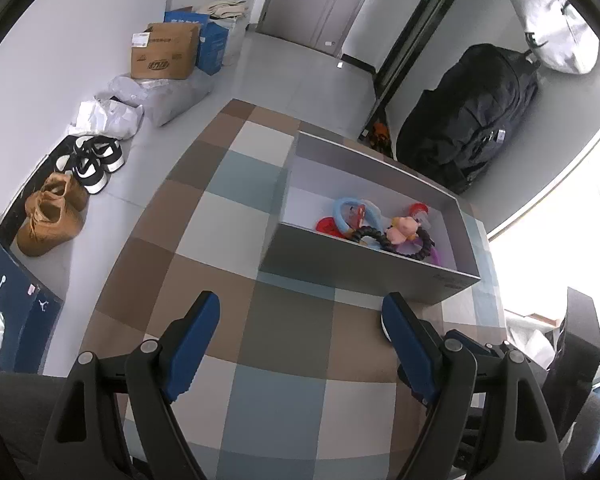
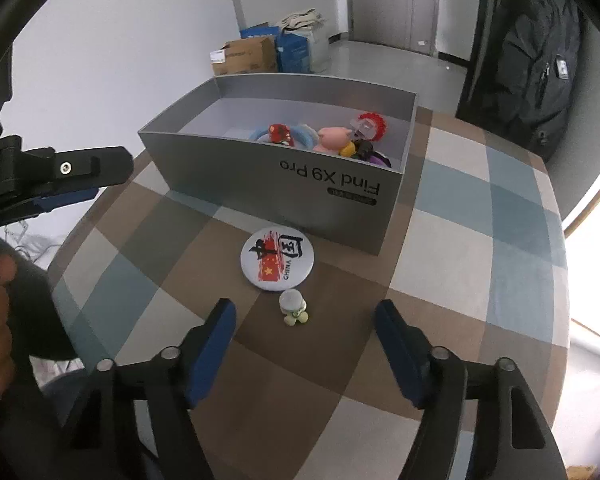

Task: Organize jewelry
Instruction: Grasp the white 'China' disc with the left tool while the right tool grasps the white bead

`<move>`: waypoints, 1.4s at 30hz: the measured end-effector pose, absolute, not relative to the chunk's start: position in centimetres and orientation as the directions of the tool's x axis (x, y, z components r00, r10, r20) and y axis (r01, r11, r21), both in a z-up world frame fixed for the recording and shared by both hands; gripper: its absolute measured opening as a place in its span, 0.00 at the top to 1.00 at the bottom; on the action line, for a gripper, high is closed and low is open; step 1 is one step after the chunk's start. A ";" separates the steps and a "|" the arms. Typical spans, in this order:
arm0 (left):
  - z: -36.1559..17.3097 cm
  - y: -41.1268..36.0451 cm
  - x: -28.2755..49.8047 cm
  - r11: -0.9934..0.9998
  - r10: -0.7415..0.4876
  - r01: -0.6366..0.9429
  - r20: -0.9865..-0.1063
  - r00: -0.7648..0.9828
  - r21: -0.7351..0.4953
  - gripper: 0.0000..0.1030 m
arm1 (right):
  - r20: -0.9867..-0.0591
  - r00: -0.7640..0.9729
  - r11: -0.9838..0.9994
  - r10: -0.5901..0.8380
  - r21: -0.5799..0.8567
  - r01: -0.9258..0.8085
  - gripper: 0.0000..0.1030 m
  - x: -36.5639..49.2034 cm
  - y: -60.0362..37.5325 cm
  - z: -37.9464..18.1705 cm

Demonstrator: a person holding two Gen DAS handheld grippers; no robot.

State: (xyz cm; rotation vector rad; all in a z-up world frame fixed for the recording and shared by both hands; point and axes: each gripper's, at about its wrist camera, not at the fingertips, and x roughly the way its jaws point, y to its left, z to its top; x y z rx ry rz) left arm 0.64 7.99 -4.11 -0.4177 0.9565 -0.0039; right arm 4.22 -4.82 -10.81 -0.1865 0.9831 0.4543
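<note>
A grey open box (image 2: 284, 184) stands on the checked tablecloth and holds several colourful trinkets (image 2: 332, 136): rings, a pink figure, a red frilly piece. In front of it lies a round white badge (image 2: 277, 258) with red print. A small pale green charm (image 2: 294, 308) lies just nearer, between the tips of my right gripper (image 2: 305, 316); its blue pads stand apart and do not touch it. My left gripper (image 1: 302, 312) hangs open over bare cloth, short of the box (image 1: 368, 268), with the trinkets (image 1: 380, 228) in its right half. A hand holds the left gripper (image 2: 60, 176) at the left.
The table's rounded edge (image 1: 112, 264) falls off to the left. On the floor beyond lie shoes (image 1: 60, 208), cardboard boxes (image 1: 164, 52) and bags. A black backpack (image 1: 468, 120) leans at the back right, by a door.
</note>
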 end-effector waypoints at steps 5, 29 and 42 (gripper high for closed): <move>-4.2 8.7 0.6 0.914 -0.180 -0.197 -0.790 0.586 -0.354 0.22 | -0.836 0.500 0.902 0.225 -0.015 -0.431 0.80 4.2 -4.8 -11.0; -5.7 2.2 1.8 0.960 -0.243 -0.007 -0.846 0.475 -0.279 0.22 | -0.744 0.553 0.920 0.374 0.224 -0.321 0.88 4.2 -11.2 -5.8; -6.8 -2.1 2.3 0.989 -0.148 0.090 -0.876 0.459 -0.120 0.41 | -0.704 0.579 0.910 0.412 0.289 -0.296 0.88 3.5 -14.2 -4.5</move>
